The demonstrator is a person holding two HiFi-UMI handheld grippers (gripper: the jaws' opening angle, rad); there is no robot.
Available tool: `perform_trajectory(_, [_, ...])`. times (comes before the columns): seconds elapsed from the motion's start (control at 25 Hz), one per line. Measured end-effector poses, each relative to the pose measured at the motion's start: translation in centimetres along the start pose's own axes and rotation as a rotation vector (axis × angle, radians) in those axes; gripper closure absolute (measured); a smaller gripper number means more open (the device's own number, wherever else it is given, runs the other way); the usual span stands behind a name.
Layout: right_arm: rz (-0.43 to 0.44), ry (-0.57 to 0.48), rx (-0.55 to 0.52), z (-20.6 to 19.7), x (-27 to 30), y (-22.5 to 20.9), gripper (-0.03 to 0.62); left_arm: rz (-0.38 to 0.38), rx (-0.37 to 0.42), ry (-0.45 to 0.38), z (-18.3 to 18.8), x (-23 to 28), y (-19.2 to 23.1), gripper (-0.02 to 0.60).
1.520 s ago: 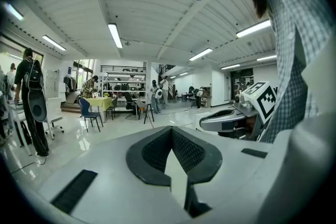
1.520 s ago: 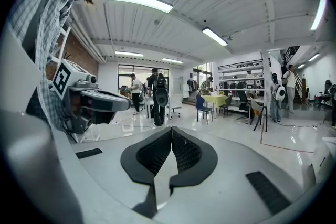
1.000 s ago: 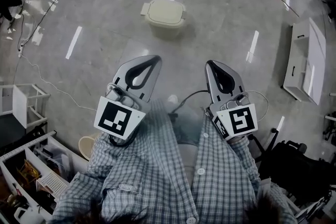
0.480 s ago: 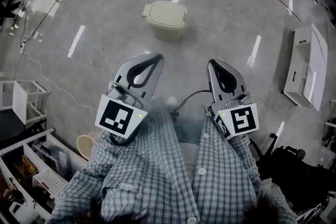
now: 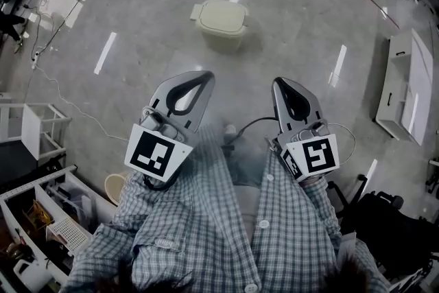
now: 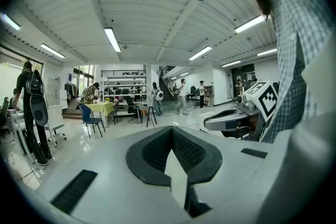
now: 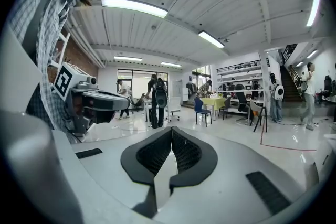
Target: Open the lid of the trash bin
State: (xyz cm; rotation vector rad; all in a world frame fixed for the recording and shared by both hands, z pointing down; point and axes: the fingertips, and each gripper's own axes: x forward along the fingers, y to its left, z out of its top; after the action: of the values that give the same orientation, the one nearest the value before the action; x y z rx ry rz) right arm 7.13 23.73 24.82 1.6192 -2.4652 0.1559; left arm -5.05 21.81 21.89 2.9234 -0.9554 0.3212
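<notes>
Both tongs, left gripper [image 5: 198, 78] and right gripper [image 5: 280, 84], have their jaws pressed together on nothing. The trash bin [image 5: 223, 39] sits on the floor [image 5: 295, 44] well ahead of them, lid [image 5: 221, 15] down.

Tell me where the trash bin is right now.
Head view, upper centre: the trash bin stands on the floor ahead of the left gripper and right gripper, touching neither.

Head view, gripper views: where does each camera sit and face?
Head view: on the person's head, facing down at floor, trash bin, left gripper, right gripper, checked sleeves.
Left gripper view: on that gripper, facing outward along shut jaws; right gripper at right.
Right gripper view: likewise; left gripper at left.
Shared: both gripper views show the yellow table.
</notes>
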Motion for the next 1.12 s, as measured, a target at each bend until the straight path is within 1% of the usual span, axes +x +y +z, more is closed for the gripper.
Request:
perform_trajectory(0.16, [0.001,0.021,-0.002,-0.6,0.7,0.1,0.576,0.004,-0.005,0.005,-0.3,0.0,0.6,0.577])
perform_trajectory(0.32, [-0.006,-0.019,0.000,0.0,2.1,-0.2,0.576,-0.001,-0.015,0.010,-0.5,0.8,1.7,0.577])
perform_trajectory(0.4, [-0.013,-0.014,-0.011,0.1,2.6,-0.6,0.576,-0.010,-0.013,0.007,-0.4,1.6,2.3,0.577])
perform_trajectory(0.68, [-0.084,0.008,0.004,0.4,4.1,-4.2,0.576,-0.076,-0.009,0.008,0.4,5.3,3.7,0.577])
perform_trajectory(0.88, [-0.113,0.017,0.017,1.0,6.1,-6.0,0.576,-0.113,-0.009,0.015,1.2,8.2,5.7,0.577])
perform_trajectory(1.04, [-0.139,0.034,0.034,1.2,7.8,-7.4,0.576,-0.162,0.001,0.033,1.3,10.1,7.1,0.577])
perform_trajectory(1.12, [-0.146,0.039,0.040,1.3,8.7,-7.8,0.576,-0.169,-0.015,0.040,1.2,10.8,8.2,0.577])
